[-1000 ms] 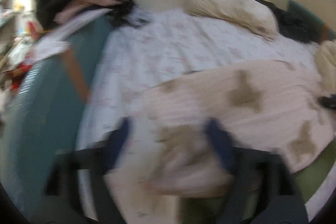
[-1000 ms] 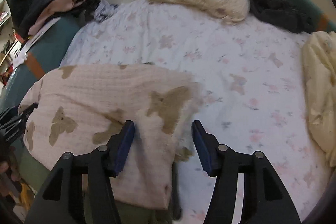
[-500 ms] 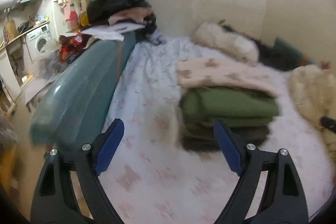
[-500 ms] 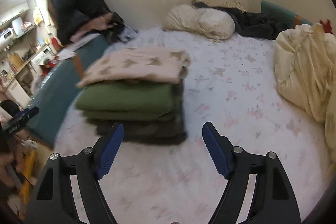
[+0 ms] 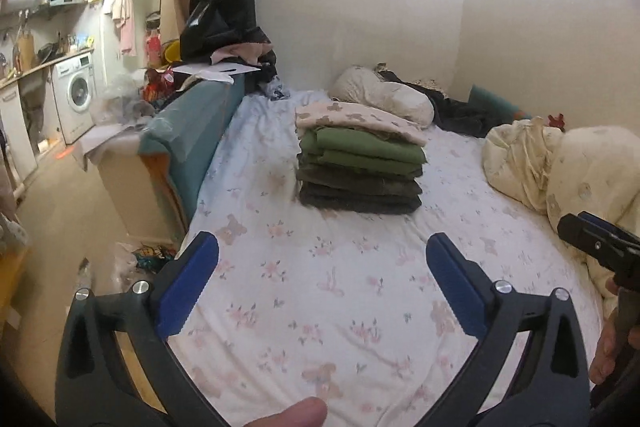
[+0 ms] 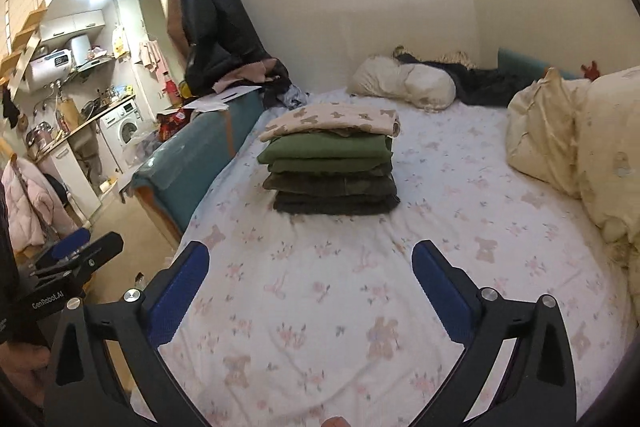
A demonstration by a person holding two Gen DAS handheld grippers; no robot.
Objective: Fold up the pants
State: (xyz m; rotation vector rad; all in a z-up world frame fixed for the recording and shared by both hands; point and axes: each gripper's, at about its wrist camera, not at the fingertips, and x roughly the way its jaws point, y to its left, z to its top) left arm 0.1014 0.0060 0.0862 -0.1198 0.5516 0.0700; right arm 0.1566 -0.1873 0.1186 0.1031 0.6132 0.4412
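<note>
**Two grippers wide, pants stacked on the bed**

Both grippers hang over the near part of the bed, nothing between the fingers. Left gripper: jaws opening, blue pads far apart, only flowered sheet showing in the gap. Right gripper: same, jaws opening, gap bare. Each one also shows at the edge of the other's view, so they sit side by side, near each other.

Folded stack sits mid-bed, well apart from both grippers. Top layer is the pink pants with brown bear print, folded flat. Under it two green folds, then darker ones at the bottom. Stack edges roughly line up; the pink layer overhangs a little on its left side.

Behind the stack: a pale pillow against the wall, dark clothes beside it. Cream duvet bunched on the right. Teal bed rail runs along the left, papers and clothes piled on its far end. Washing machine further left in the kitchen area.
</note>
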